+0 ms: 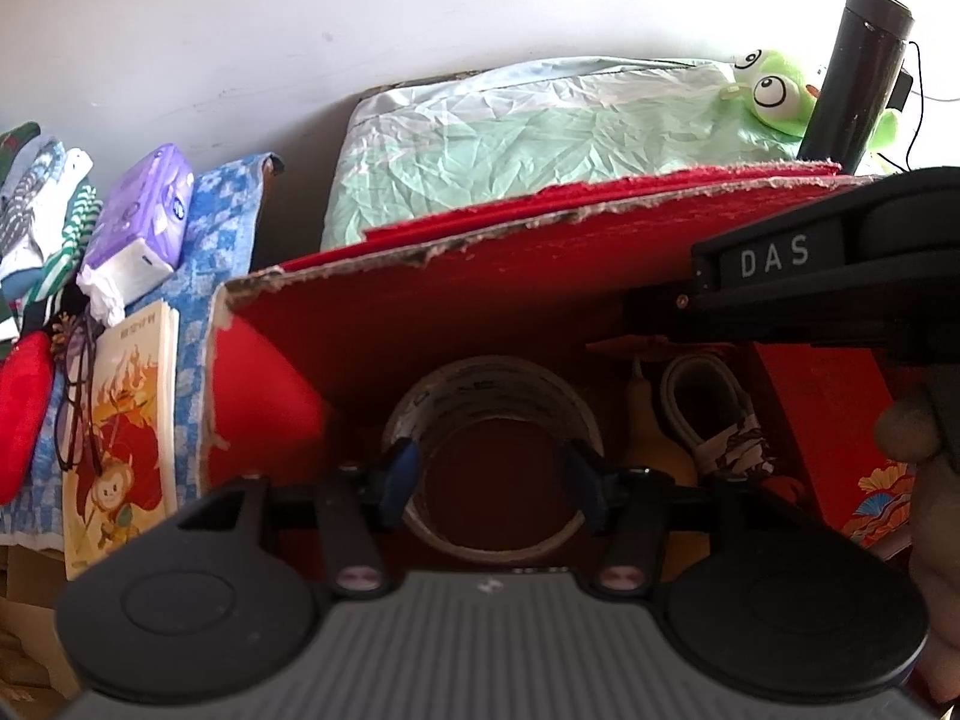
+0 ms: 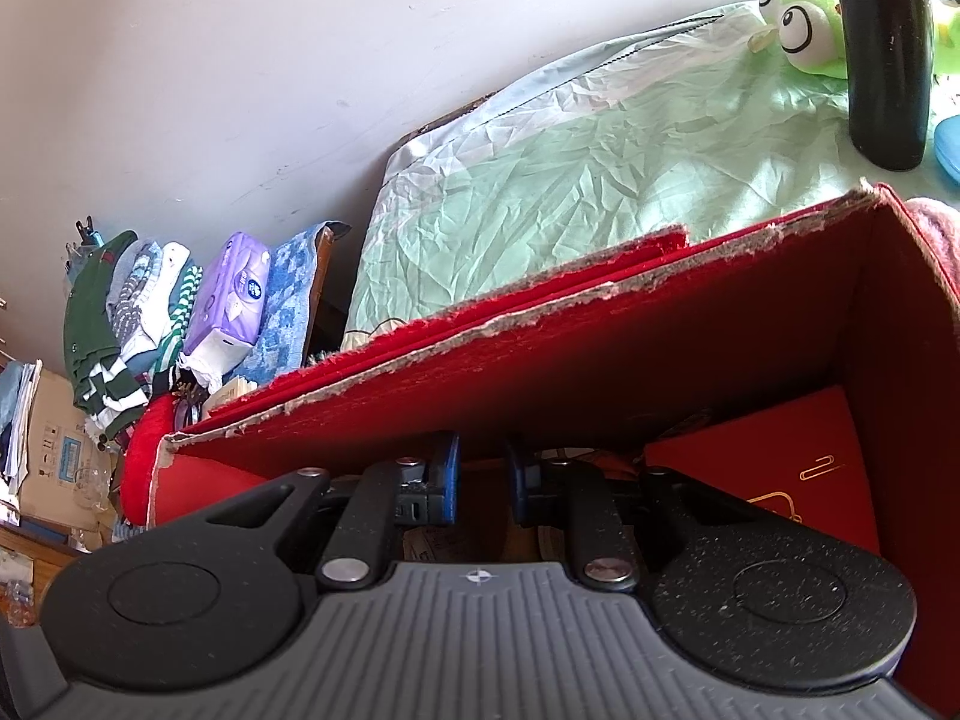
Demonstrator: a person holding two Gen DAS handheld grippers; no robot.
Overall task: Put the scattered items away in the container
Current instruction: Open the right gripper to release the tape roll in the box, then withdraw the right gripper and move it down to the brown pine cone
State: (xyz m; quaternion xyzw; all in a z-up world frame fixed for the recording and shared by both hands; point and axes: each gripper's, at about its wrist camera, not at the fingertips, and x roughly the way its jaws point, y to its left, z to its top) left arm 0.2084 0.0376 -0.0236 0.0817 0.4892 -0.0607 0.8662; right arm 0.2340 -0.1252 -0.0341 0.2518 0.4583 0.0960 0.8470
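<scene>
Where a white wall (image 2: 240,60) backs the bed (image 2: 570,180), we see only from the left wrist the tape roll (image 1: 498,384) inside the red box (image 1: 480,300), left gripper (image 1: 492,474) spread around it; right gripper (image 2: 483,474) nearly closed, empty.

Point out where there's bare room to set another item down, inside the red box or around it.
Widest bare patch: the green sheet between the back wall of the red box and the plush frog. Inside, a narrow strip of floor between the left wall and the tape roll. Crowded: the box's right side, with white cable and red packet.
</scene>
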